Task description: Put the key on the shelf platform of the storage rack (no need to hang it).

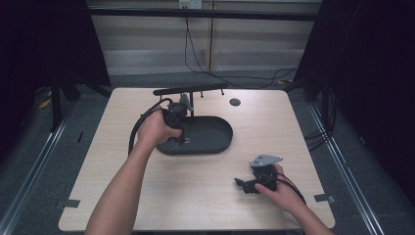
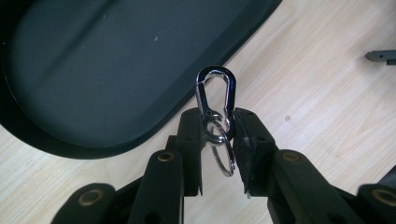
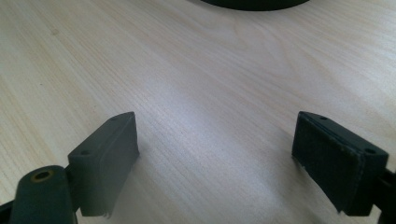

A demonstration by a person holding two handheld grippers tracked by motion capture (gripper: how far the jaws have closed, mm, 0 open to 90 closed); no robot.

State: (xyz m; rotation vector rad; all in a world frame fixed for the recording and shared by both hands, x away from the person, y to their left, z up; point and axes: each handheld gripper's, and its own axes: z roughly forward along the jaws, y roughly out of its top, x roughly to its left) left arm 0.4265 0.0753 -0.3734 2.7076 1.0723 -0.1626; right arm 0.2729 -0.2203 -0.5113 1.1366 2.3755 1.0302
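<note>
Left claw (image 2: 218, 128): pinching carabiner (image 2: 215, 93) with key ring (image 2: 223, 149), just beside black tray (image 2: 116, 70); right claw (image 3: 215, 158): spread, idle on tabletop (image 3: 187, 70). Risk: slim metal slipping from pads, dropping outside tray.

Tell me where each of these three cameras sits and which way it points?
High view: above the person's side, looking forward and down on the pale wooden table; both forearms, left gripper, right gripper.
Left gripper view: on that gripper, looking along its jaws clamped on a shiny metal carabiner with key ring.
Right gripper view: along its wide-apart jaws at bare tabletop.
Shared: the black oval tray, also in the left gripper view.
</note>
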